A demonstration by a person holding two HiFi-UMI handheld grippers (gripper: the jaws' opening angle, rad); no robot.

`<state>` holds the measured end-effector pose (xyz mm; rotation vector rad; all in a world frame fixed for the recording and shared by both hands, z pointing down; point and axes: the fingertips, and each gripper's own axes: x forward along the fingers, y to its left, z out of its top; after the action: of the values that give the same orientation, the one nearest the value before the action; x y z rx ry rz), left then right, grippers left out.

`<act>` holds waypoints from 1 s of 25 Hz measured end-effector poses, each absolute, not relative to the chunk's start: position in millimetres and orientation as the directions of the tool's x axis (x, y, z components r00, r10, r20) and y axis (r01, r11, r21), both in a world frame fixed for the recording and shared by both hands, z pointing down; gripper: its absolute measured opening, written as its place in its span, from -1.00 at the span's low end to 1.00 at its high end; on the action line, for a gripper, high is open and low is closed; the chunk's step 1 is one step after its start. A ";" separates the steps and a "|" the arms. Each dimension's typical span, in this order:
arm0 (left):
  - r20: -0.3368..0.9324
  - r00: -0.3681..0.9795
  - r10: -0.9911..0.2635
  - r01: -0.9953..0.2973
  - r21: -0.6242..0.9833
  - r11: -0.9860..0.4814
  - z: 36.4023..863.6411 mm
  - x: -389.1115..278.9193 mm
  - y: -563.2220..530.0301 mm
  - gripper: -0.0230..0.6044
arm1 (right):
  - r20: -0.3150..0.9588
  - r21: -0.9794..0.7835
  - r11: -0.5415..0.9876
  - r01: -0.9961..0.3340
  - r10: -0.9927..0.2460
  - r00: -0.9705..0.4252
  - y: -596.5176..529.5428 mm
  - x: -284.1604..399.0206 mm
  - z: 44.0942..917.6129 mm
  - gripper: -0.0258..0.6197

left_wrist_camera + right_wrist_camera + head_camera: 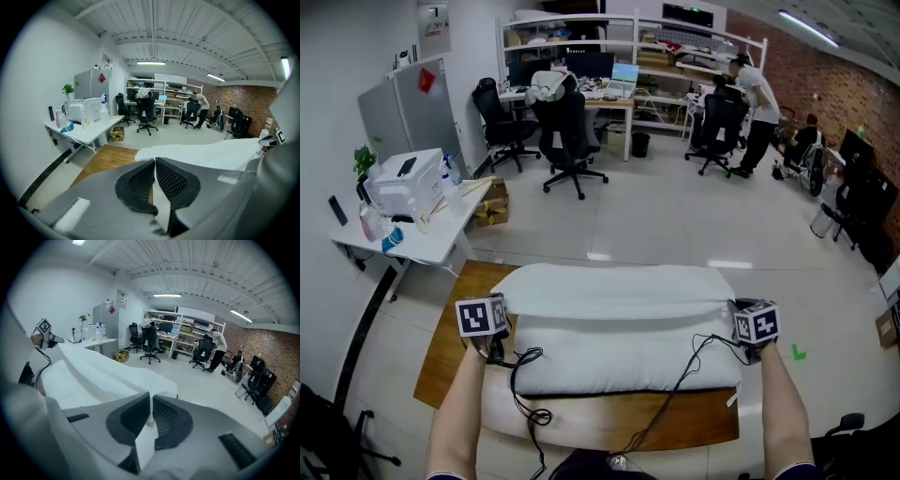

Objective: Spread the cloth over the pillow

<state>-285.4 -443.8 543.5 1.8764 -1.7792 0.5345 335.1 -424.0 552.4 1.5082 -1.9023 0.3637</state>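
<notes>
Clamps the left tongs (154,164) shut on a strip of the white cloth (614,286), with the fabric pinched between the ribbed black pads (173,180) and running out ahead and to the right. Clamps the right tongs (151,399) closed in the same way on the opposite corner, with the sheet stretching away leftward towards the left tongs. Holds the cloth's near edge strung between the two tongs, across the middle of the pillow (619,361); covers the far half, leaves the near half bare just below that edge. Rests the pillow on a wooden counter (441,356), with black cables (525,389) trailing from the tongs over pillow and wood, beside the two forearms (455,422). Opens beyond onto pale floor (675,220): at the left a white counter (431,242) carrying a printer (405,180) and bottles (368,223), farther back black office chairs (567,131), shelves (619,42) with monitors (586,64), and people (755,98) near a brick wall (834,80).
</notes>
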 end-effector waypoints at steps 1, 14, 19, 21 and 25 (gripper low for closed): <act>0.594 0.068 -0.801 -0.996 0.084 -0.022 543.5 -285.2 -435.2 -0.89 | 0.651 0.186 0.294 -0.937 -0.752 -0.107 -416.7 335.4 552.2 -0.84; 0.609 0.067 -0.791 -0.997 0.079 -0.023 554.6 -284.7 -347.9 -0.89 | 0.636 0.181 0.314 -0.932 -0.761 -0.133 -335.4 338.0 551.8 -0.84; 0.617 0.071 -0.783 -0.996 0.084 -0.024 564.7 -282.7 -325.1 -0.89 | 0.646 0.182 0.308 -0.934 -0.753 -0.123 -310.8 343.2 562.7 -0.84; 0.626 0.070 -0.777 -0.996 0.082 -0.024 571.9 -280.1 -316.6 -0.89 | 0.649 0.176 0.301 -0.937 -0.751 -0.120 -303.1 348.2 569.7 -0.84; 0.650 0.062 -0.757 -0.996 0.085 -0.008 589.8 -278.1 -303.3 -0.89 | 0.657 0.173 0.305 -0.937 -0.744 -0.121 -294.0 351.3 582.9 -0.84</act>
<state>-278.1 -303.3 589.8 1.8172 -1.7462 0.5893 351.3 -294.0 582.9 1.4916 -1.9161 0.3743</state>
